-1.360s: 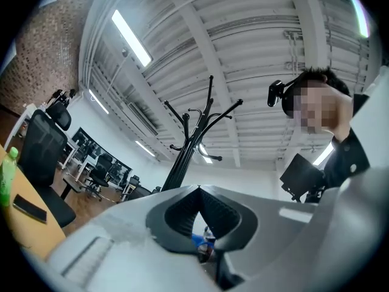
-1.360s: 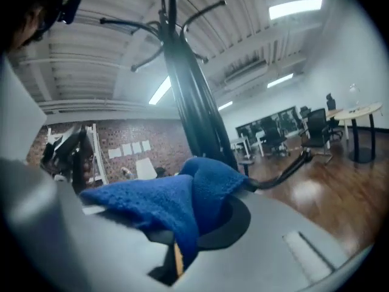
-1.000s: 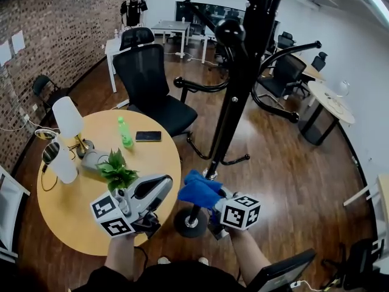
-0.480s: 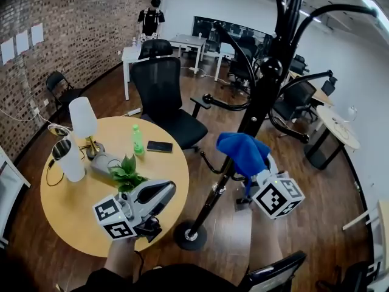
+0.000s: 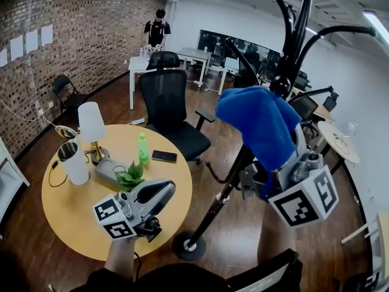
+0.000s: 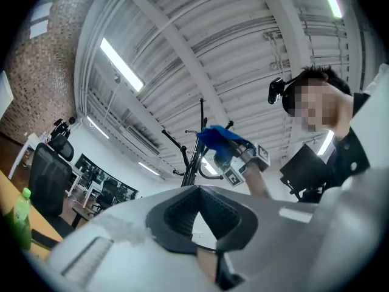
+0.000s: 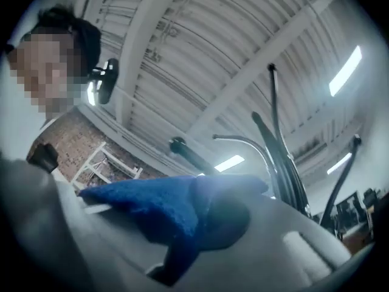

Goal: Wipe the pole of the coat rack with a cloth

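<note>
Your right gripper [image 5: 276, 166] is clamped on the blue cloth [image 5: 258, 123], high up and just right of the coat rack's pole [image 5: 209, 215]. The pole slants up from its base toward the hooks, and I can't tell whether the cloth touches it. Your left gripper [image 5: 159, 192] is closed on nothing, low by the round table [image 5: 73, 224].

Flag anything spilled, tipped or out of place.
Nothing stands out. On the round table, the lamp, green bottle and plant stand upright, with nothing spilled. The right gripper holds the blue cloth up by the coat rack pole.
</note>
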Available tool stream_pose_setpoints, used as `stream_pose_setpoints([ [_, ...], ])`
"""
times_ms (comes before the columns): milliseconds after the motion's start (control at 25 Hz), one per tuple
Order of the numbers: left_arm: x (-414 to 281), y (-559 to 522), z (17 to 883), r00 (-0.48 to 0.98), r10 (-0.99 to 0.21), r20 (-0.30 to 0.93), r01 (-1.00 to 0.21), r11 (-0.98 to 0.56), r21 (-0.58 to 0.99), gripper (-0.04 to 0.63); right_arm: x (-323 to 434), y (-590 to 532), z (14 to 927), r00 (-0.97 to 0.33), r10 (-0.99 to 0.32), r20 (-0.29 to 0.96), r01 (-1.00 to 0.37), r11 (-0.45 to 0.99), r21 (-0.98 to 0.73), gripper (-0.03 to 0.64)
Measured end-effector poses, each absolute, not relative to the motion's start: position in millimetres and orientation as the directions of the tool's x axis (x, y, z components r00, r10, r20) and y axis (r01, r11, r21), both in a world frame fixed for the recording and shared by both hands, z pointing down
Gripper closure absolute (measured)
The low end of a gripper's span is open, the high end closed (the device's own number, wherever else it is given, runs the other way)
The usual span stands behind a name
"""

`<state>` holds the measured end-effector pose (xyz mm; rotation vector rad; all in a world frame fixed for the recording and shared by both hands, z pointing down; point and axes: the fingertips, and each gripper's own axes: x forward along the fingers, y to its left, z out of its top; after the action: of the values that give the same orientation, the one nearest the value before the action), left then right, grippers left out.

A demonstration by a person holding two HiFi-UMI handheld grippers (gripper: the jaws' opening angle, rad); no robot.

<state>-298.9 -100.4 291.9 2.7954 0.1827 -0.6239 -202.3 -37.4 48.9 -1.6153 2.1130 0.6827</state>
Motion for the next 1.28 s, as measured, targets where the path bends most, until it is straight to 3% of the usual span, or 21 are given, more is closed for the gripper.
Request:
stream_pose_setpoints([
  [120, -299.2, -98.3, 287.1, 0.898, 0.067, -0.434, 0.179, -0.959, 0.221, 0.594, -233.7, -15.1, 33.3, -0.353, -0.716, -0.603, -0.936, 0.281, 0.214, 0.592],
  [240, -300.3, -97.8, 283.7, 0.896, 0.065, -0.438, 0.173, -0.962, 0.212, 0.594, -224.0, -17.7, 36.3, -0.35, -0.713, -0.608, -0.936, 0.284, 0.207, 0.592],
  [560, -293.1, -92.9, 291.2, 0.91, 0.084, -0.405, 0.196, -0.95, 0.244, 0.594, -107.4, -67.8, 106.9, -0.025, -0.861, -0.508, -0.996, 0.067, -0.065, 0.592],
  [840, -273.1, -89.3, 309.6, 0.926, 0.136, -0.351, 0.249, -0.921, 0.299, 0.594, -65.7, -64.3, 212.1, 0.117, -0.915, -0.385, -0.98, -0.044, -0.195, 0.592],
  [1000, -260.7, -85.1, 319.0, 0.929, 0.162, -0.333, 0.276, -0.901, 0.333, 0.594, -62.1, -67.4, 302.1, 0.155, -0.959, -0.236, -0.963, -0.094, -0.252, 0.592],
  [1120, -251.8, -79.4, 325.2, 0.927, 0.178, -0.332, 0.297, -0.886, 0.356, 0.594, -65.8, -69.6, 383.3, 0.187, -0.981, -0.054, -0.935, -0.161, -0.315, 0.592],
  [1280, -241.7, -75.6, 330.5, 0.924, 0.195, -0.329, 0.315, -0.874, 0.369, 0.594, -82.3, -74.2, 452.4, 0.123, -0.982, 0.147, -0.923, -0.167, -0.348, 0.592],
])
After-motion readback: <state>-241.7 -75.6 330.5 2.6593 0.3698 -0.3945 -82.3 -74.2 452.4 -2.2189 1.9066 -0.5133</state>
